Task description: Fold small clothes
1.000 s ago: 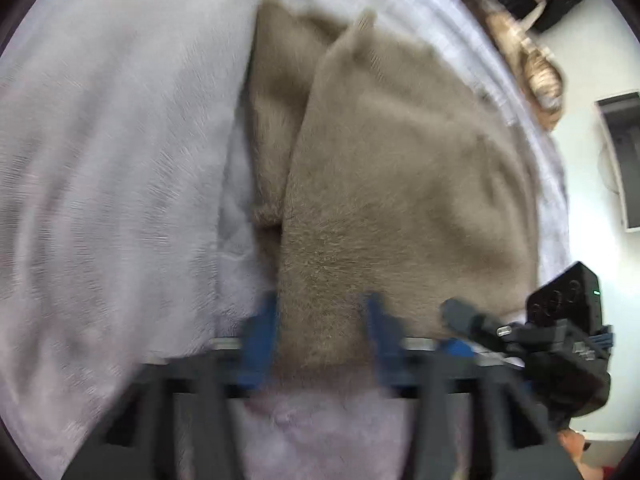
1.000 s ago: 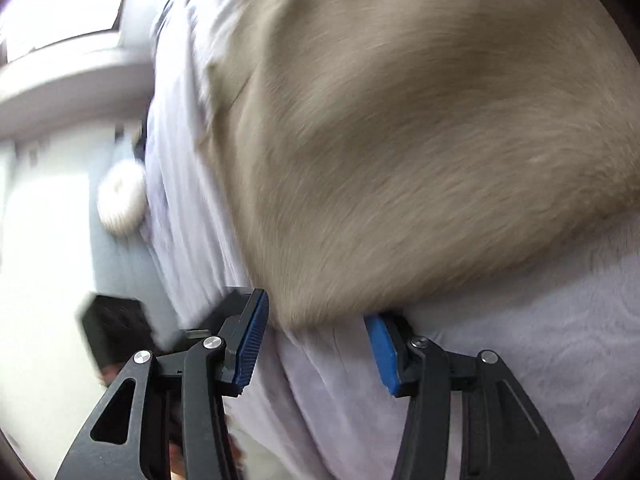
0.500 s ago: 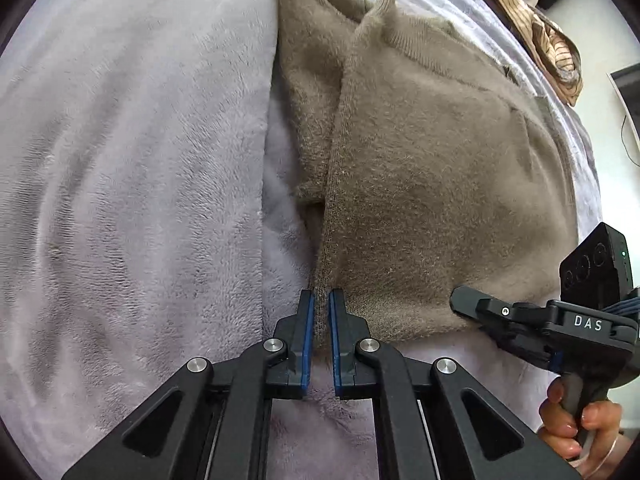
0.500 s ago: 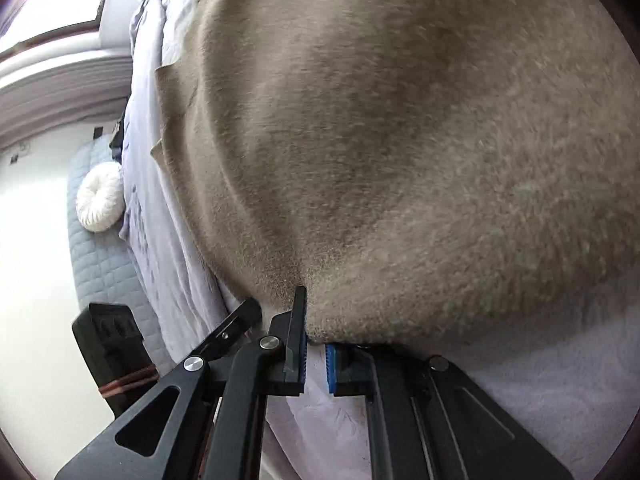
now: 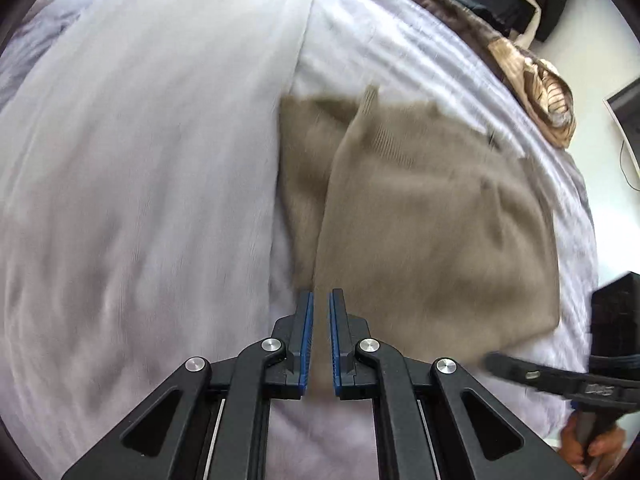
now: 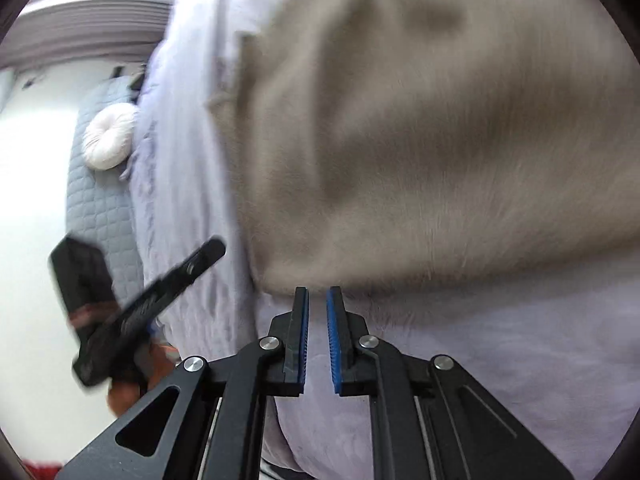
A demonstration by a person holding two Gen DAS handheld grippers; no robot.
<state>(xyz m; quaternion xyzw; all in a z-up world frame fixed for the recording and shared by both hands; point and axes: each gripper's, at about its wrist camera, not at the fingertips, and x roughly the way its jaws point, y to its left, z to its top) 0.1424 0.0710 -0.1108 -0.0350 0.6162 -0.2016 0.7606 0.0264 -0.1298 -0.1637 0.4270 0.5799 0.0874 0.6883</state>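
Note:
A tan knitted garment [image 5: 420, 220] lies on a pale lilac blanket [image 5: 140, 200], with one part folded over another. My left gripper [image 5: 321, 300] is shut on the garment's near hem, which runs between its blue pads. In the right wrist view the same garment [image 6: 420, 140] fills the upper right. My right gripper [image 6: 317, 294] has its jaws nearly together at the garment's near edge; blur hides whether cloth is pinched. The right gripper also shows in the left wrist view [image 5: 560, 380], and the left gripper in the right wrist view [image 6: 160, 292].
A brown patterned cloth [image 5: 532, 80] and dark clothes [image 5: 520, 4] lie at the bed's far right edge. A white round cushion [image 6: 110, 142] sits on a grey quilted surface [image 6: 96, 208] to the left. The blanket's edge drops off near the right gripper.
Both grippers went from open to closed on the garment's near edge one second ago. Since then both have pulled back, the garment looks smaller and farther, and the views are motion-blurred.

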